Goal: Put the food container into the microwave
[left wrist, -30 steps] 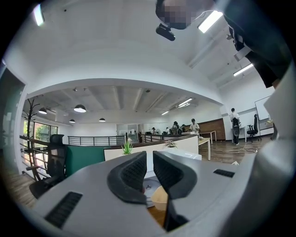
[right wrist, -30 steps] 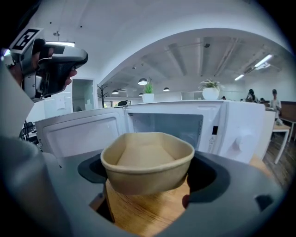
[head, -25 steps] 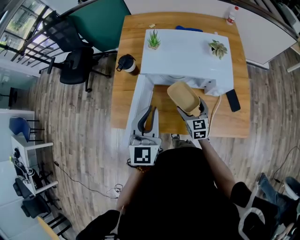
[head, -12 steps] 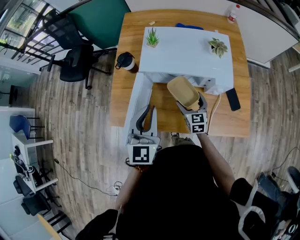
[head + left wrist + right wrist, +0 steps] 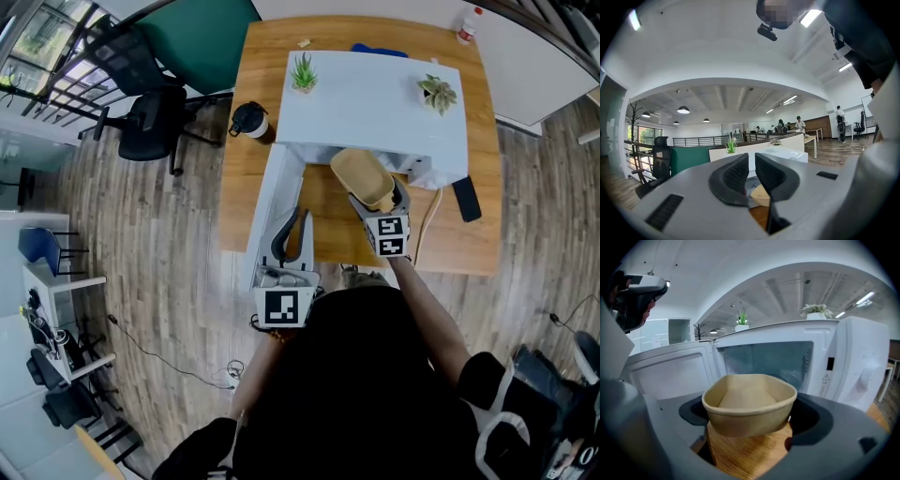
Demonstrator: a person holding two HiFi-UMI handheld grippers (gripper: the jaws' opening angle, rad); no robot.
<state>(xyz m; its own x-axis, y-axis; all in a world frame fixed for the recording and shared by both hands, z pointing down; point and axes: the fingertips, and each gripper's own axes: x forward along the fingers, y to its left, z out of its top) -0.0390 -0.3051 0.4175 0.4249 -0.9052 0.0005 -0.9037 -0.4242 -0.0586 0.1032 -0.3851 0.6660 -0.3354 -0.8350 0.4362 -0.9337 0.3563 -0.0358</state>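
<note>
head view: at the left, the left gripper point(image 5: 297, 220) is held level beside the swung-open microwave door point(image 5: 274, 192). its jaws are seen only from above there; in the left gripper view they are shown pressed together with nothing between them. to the right, the tan food container point(image 5: 359, 178) is clamped across its sides by the right gripper point(image 5: 379, 199), whose jaws are spread wide around it, and is held just in front of the white microwave point(image 5: 375, 112). from above, the oven's inside is hidden under its top, where a spiky plant point(image 5: 305, 75) and a leafy plant point(image 5: 436, 96) are set. in the right gripper view the open cavity point(image 5: 764, 359) is revealed directly behind the empty container, with the wooden table point(image 5: 740, 453) below it.
</note>
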